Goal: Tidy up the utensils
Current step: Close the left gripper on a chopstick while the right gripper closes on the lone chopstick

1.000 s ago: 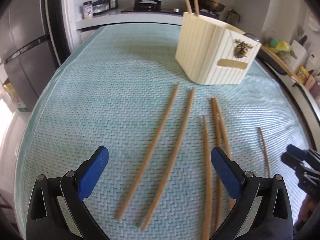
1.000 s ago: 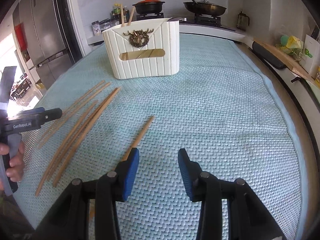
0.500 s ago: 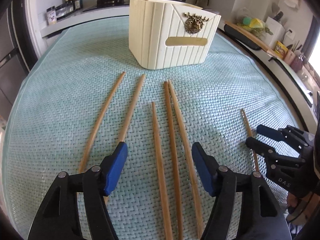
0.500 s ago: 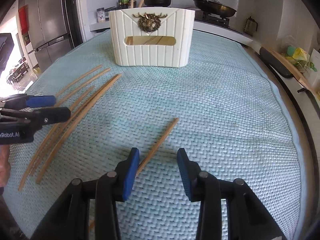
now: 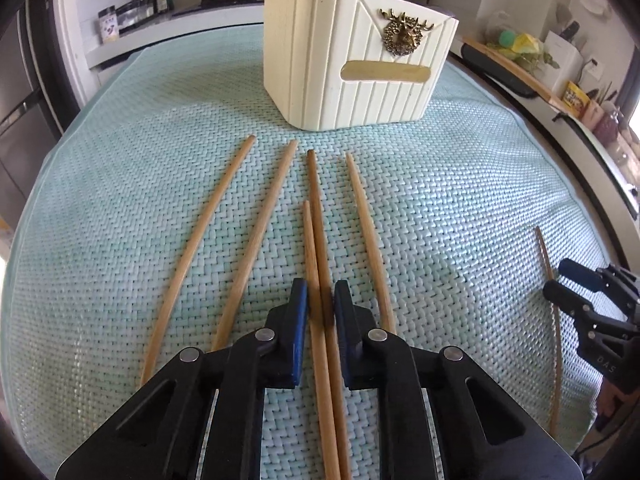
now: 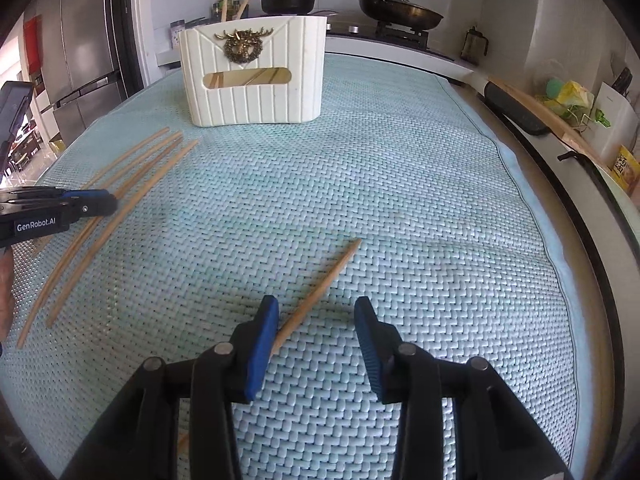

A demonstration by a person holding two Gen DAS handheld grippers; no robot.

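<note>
The left tool [image 5: 321, 304] is closing its blue pads around two thin wooden chopsticks [image 5: 318, 248] lying side by side on the woven mat [image 5: 460, 200] covering the bench, in front of the cream holder [image 5: 356, 68]. The right tool [image 6: 316, 332] is hanging spread wide over a single chopstick [image 6: 320, 292]. These sticks are probably light, stiff and prone to rolling, so a hold near mid-length looks safest.

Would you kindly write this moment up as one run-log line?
left gripper: shut on two chopsticks | right gripper: open around lone chopstick | holder: upright on mat
</note>
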